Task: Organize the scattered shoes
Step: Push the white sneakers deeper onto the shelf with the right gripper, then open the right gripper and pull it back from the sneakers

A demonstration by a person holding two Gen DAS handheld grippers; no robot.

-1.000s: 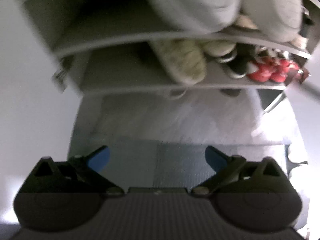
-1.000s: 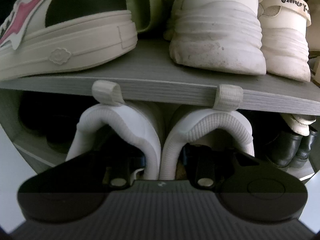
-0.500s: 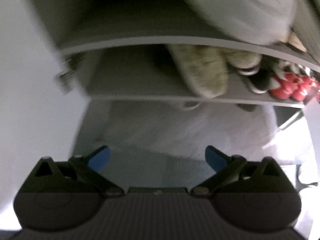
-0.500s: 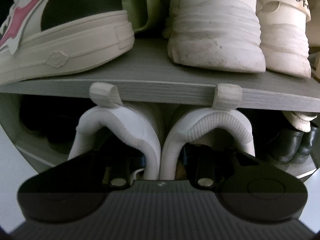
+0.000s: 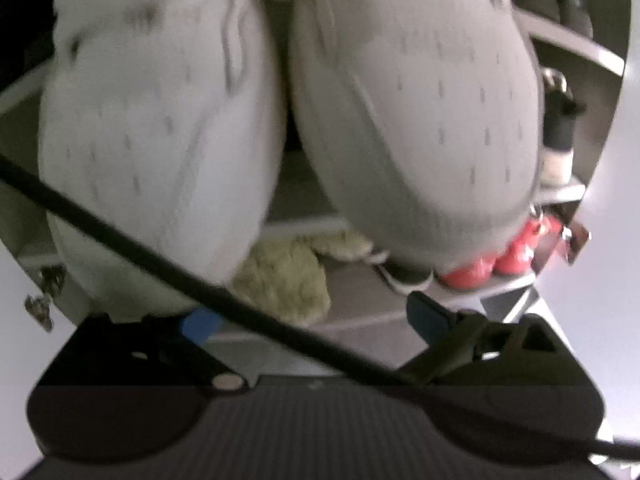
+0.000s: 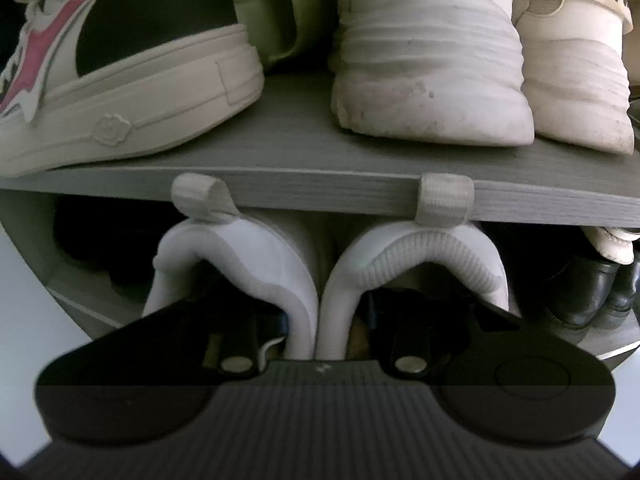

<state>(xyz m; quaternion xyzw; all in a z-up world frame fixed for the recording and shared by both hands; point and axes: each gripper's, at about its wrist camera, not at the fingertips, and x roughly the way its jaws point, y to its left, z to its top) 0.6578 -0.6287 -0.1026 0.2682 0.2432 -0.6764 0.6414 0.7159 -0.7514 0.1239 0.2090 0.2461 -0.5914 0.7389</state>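
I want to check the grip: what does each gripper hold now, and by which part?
The right gripper pinches the pair of white sneakers by their touching inner collar walls. The left gripper is open and holds nothing.

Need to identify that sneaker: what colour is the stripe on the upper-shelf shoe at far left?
Pink-red stripe on a white sneaker, clearest in the right wrist view.

Left view: I get dim, soft, motion-smeared white sneakers (image 5: 160,128).
Right view: I see sharper, evenly lit heels; the shelf edge (image 6: 320,196) bows from fisheye.
Shadows: deep black under that shelf.
Glare: pale washed-out corners.
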